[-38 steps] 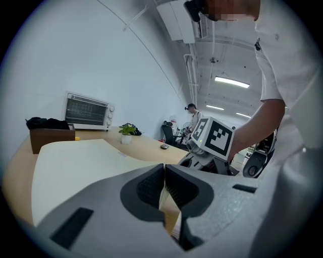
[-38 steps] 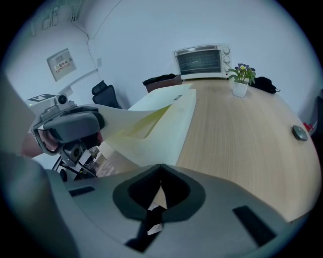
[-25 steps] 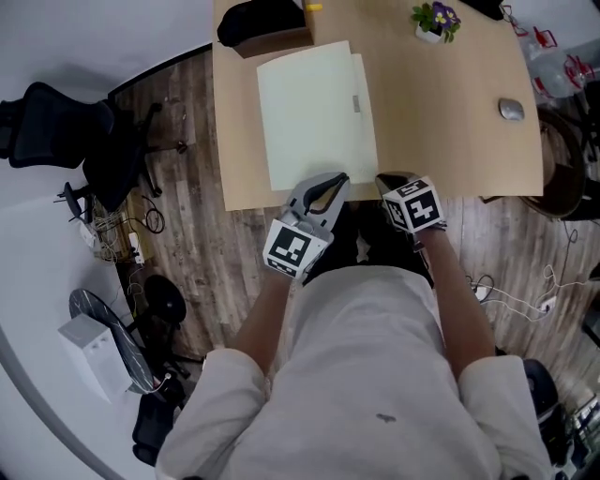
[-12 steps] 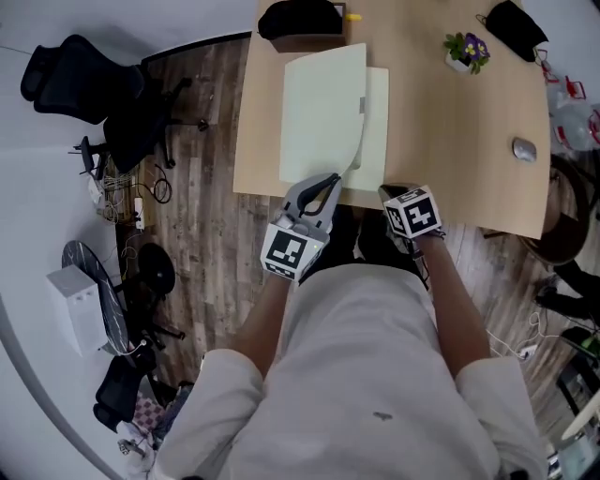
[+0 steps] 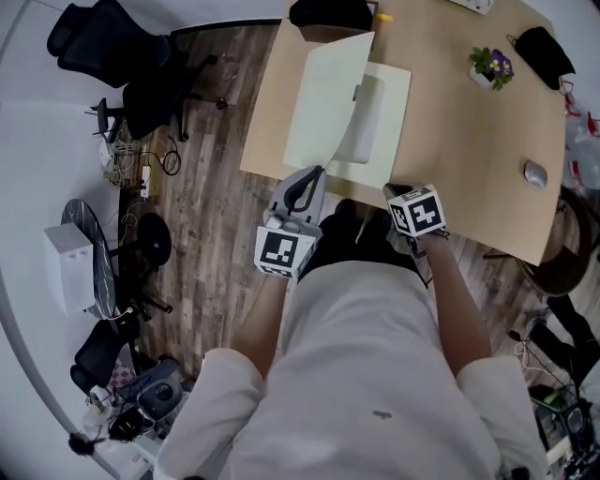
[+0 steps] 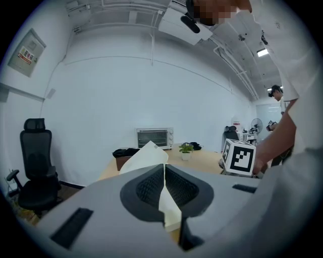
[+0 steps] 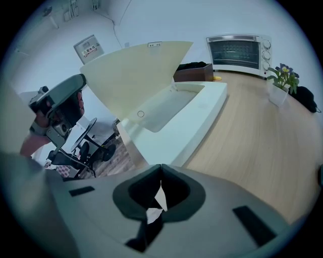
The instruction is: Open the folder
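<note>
A pale green folder [image 5: 380,122] lies on the wooden table [image 5: 459,150], its front cover [image 5: 328,98] lifted and tilted up toward the left. My left gripper [image 5: 312,176] is shut on the near edge of that cover; in the left gripper view the sheet [image 6: 146,155] runs straight between the closed jaws of the left gripper [image 6: 164,169]. My right gripper [image 5: 394,194] is shut on the near corner of the folder's lower part [image 7: 186,121], with a pale sliver between the right gripper's [image 7: 160,170] pads. The raised cover [image 7: 136,75] hangs over the base.
A potted plant [image 5: 492,66], a mouse [image 5: 534,173], a black pouch [image 5: 544,47] and a black bag [image 5: 330,14] sit on the table. A toaster oven [image 7: 237,50] stands at the far end. Office chairs [image 5: 122,47] and clutter stand on the floor to the left.
The front cover has swung up from flat to well raised. My left gripper has moved up and to the left with it. The right gripper has stayed at the folder's near corner.
</note>
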